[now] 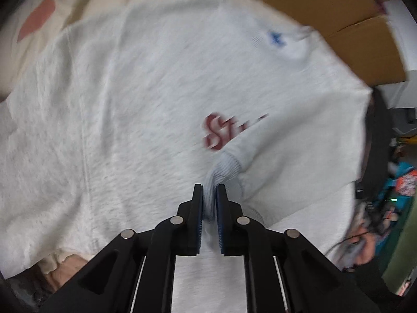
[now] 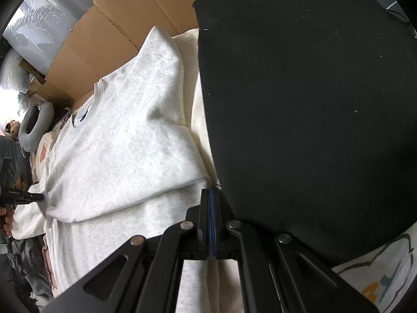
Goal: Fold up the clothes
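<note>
A pale grey sweatshirt (image 1: pixel 146 99) with dark red lettering (image 1: pixel 221 130) and a blue mark near its collar lies spread on the bed. My left gripper (image 1: pixel 209 190) points down at it, its blue pads shut on the ribbed sleeve cuff (image 1: pixel 224 167), which bunches up between them over the chest. The right wrist view shows the same sweatshirt (image 2: pixel 125 143) with one side folded over. My right gripper (image 2: pixel 212 191) is shut at its near edge, with a ridge of fabric running into the pads. The left gripper (image 2: pixel 40 197) and a hand show at the far left.
A large black garment (image 2: pixel 299 104) lies right beside the right gripper. Flattened cardboard (image 2: pixel 104 39) borders the far side. A cream blanket with a pink patch (image 1: pixel 36 18) lies under the sweatshirt. A grey neck pillow (image 2: pixel 34 127) and clutter (image 1: pixel 385 195) sit past the bed's edges.
</note>
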Demonstrator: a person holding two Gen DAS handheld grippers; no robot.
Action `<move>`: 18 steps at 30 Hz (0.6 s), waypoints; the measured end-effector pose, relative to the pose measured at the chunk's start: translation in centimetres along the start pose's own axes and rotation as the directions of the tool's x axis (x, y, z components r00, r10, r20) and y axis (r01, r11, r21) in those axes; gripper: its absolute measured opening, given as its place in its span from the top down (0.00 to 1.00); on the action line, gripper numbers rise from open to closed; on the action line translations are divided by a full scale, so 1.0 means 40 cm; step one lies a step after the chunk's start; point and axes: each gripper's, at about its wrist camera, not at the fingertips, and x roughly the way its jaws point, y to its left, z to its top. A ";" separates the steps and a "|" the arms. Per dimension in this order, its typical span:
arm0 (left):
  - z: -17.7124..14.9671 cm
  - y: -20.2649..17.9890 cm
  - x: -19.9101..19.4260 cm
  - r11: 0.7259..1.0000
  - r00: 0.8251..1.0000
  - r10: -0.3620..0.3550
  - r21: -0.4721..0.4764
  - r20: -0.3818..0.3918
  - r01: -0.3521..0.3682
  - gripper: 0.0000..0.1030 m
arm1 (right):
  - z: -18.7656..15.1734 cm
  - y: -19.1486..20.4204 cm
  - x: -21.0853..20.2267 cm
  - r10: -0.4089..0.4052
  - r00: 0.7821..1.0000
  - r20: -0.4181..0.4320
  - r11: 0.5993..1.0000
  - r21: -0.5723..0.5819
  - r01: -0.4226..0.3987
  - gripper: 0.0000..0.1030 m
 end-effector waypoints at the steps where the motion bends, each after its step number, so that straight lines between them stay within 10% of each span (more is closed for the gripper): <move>1: 0.001 0.004 0.000 1.000 1.000 0.018 -0.003 0.004 -0.018 0.86 | 0.000 -0.001 -0.002 0.001 1.000 -0.002 1.000 0.001 -0.001 1.00; 7: 0.016 0.014 -0.052 0.997 0.994 0.074 -0.021 0.084 -0.073 0.53 | 0.005 0.001 -0.040 0.031 0.999 0.012 0.999 0.007 -0.031 0.99; 18: 0.082 -0.089 -0.136 0.999 0.978 0.035 0.032 0.206 -0.043 0.52 | 0.011 0.012 -0.121 0.076 0.994 0.074 0.997 -0.017 -0.075 0.56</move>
